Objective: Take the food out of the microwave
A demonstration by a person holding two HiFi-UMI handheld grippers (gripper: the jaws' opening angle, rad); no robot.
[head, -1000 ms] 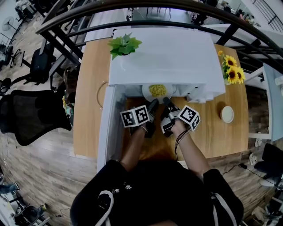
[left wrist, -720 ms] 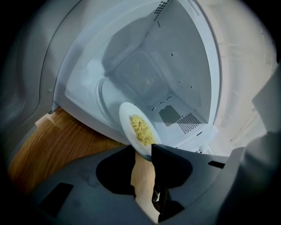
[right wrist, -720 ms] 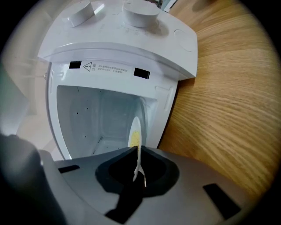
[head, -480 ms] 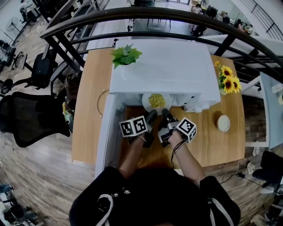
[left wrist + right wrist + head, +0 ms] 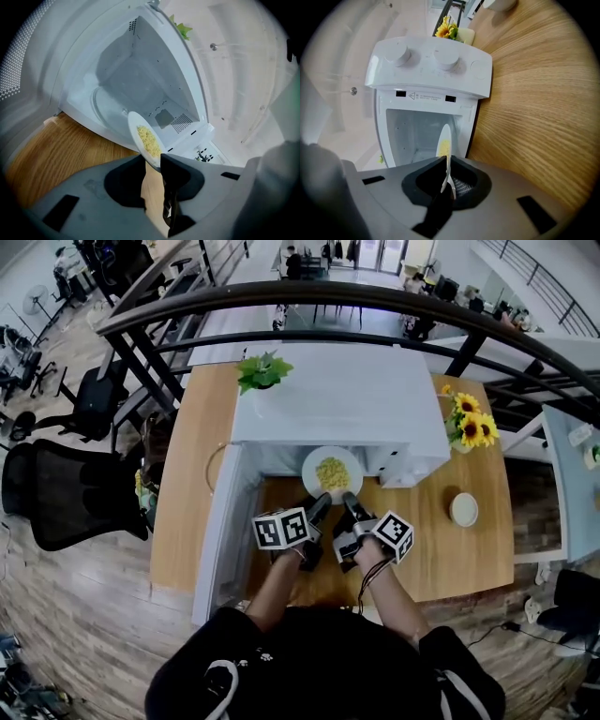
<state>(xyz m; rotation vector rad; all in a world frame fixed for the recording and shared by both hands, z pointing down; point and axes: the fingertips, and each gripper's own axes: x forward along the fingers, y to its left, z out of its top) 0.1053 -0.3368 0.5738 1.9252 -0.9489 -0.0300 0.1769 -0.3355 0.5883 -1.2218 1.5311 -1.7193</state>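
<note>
One white plate (image 5: 332, 472) holds a small heap of yellow crumbly food (image 5: 331, 472) at its centre. It sits at the mouth of the white microwave (image 5: 328, 399), mostly out past the front edge and above the wood bench (image 5: 187, 474).

L claw (image 5: 153, 161) has just been closing. The plate's near rim is between its jaws and both pads press on it. R claw (image 5: 446, 164) is pinched on the near rim too, w/ the plate seen edge-on between its jaws. The 2 claws sit side by side on the near edge, food on the far side of them.

Door (image 5: 220, 521) is swung wide open on the L, just beside the L claw. Panel w/ 2 knobs (image 5: 398, 54) flanks the cavity on the R. Bare bench lies under and behind both claws.

A small white dish (image 5: 463, 509) sits on the bench well to the R. Sunflowers (image 5: 466, 426) stand at the microwave's R side, and a potted plant (image 5: 262, 369) on its top.
</note>
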